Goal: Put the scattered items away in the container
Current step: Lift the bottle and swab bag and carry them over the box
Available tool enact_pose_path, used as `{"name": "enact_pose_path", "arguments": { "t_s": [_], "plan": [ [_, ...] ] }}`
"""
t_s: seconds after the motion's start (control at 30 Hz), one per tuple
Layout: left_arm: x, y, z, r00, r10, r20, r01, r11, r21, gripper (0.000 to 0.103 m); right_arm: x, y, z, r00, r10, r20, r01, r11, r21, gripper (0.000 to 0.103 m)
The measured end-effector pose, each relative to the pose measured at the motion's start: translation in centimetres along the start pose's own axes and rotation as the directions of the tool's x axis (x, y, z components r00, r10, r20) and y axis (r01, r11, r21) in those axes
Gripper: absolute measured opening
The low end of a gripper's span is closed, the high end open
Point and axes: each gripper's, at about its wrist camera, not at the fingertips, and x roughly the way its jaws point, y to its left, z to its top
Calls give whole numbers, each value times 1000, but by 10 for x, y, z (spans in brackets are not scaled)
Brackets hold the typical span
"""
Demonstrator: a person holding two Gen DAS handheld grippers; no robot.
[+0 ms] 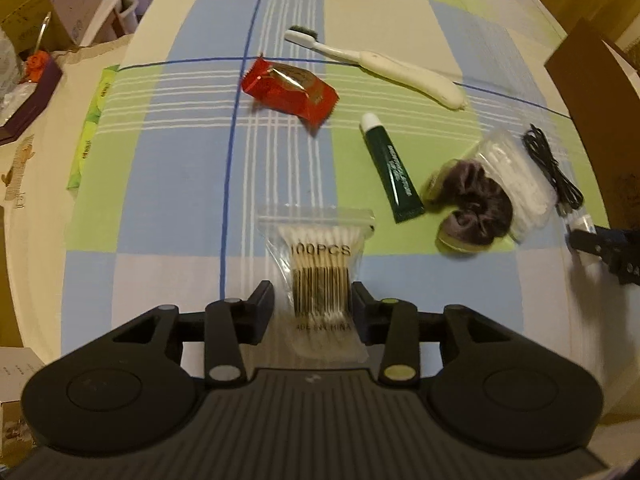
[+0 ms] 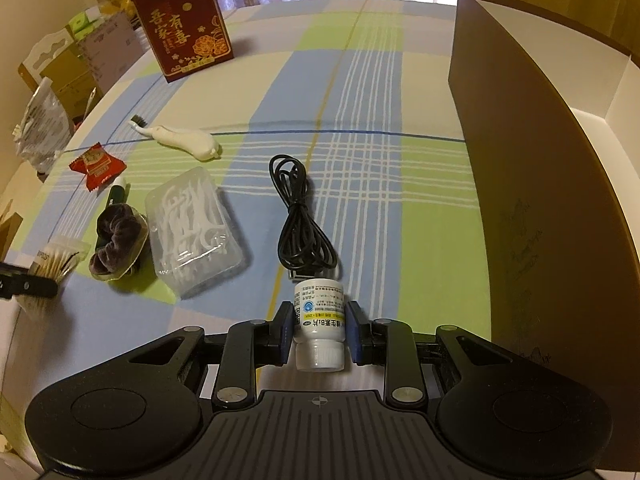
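While the left gripper (image 1: 312, 300) has its fingers spread either side of the swab bag (image 1: 316, 276) near the desk's front edge, ready to close, the right gripper (image 2: 318, 322) brackets a pill bottle (image 2: 319, 320), contact unclear. Only the right view shows the box (image 2: 532, 208) at the right edge, where everything belongs.

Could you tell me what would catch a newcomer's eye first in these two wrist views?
Most striking is what sits between each pair of jaws: a bag of cotton swabs in the left gripper, and a small white pill bottle in the right gripper. Beyond them, a red snack packet and a white toothbrush lie on the checked cloth, and a tall brown box stands at the right.
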Motion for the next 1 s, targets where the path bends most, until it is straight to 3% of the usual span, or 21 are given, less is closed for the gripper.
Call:
{"name": "enact_pose_path", "arguments": {
  "t_s": [0.13,0.2,0.27,0.7,1.0],
  "plan": [
    [3,-10,3,999,27,24,-28,999,38,35,0,3,0,1000,2,-3,-2,999,-41,30],
    [3,-16,0,999,40,34,-42,996,72,23,-1,5,1,999,24,-29,-26,998,-53,30],
    [-1,-19,-2,999,26,32,-28,997,75,20,-6,7,0,998,61,-33,-63,997,-50,30],
    [-70,-63,1,986,-27,163,8,993,116,19,-56,5,8,974,225,33,-223,973,-56,30],
    [-107,-121,-1,968,-119,220,82,981,174,19,-108,-14,10,948,289,131,-278,956,-97,30]
  ]
}}
